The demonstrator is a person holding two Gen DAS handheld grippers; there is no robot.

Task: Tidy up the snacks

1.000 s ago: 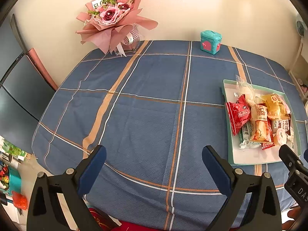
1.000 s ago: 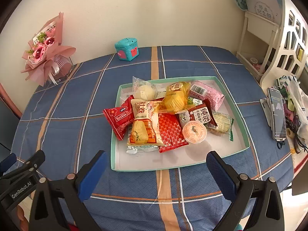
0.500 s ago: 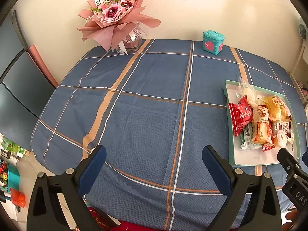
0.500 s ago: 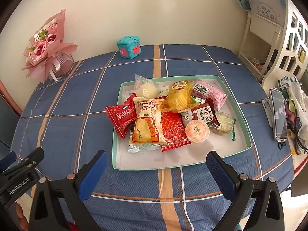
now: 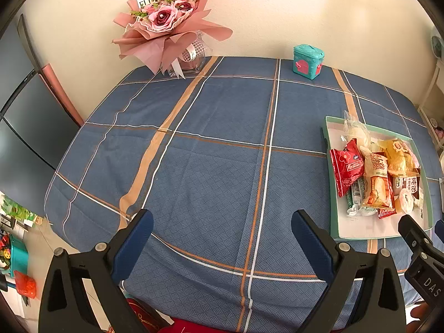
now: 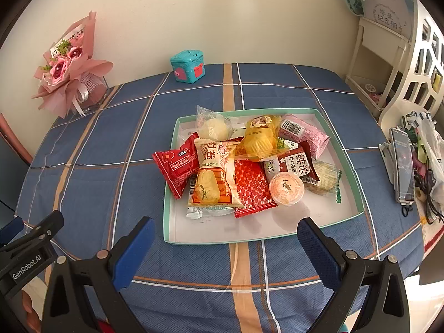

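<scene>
A teal-rimmed white tray (image 6: 327,222) sits on the blue checked tablecloth and holds a pile of snack packets. Among them are a red packet (image 6: 177,166), an orange and white bun packet (image 6: 213,174), a yellow cake (image 6: 259,138), a pink bar (image 6: 305,133) and a jelly cup (image 6: 285,188). My right gripper (image 6: 225,245) is open and empty, just short of the tray's near rim. My left gripper (image 5: 222,238) is open and empty over bare cloth, left of the tray (image 5: 360,230).
A pink flower bouquet (image 5: 166,30) in a glass vase and a teal toy box (image 5: 308,61) stand at the table's far edge by the wall. A phone (image 6: 403,166) and a white shelf (image 6: 388,69) are off the right side. A dark chair (image 5: 33,116) stands left.
Both grippers have drawn back and risen slightly, so the table and tray appear a bit farther away. Both stay open and empty. The snacks have not moved.
</scene>
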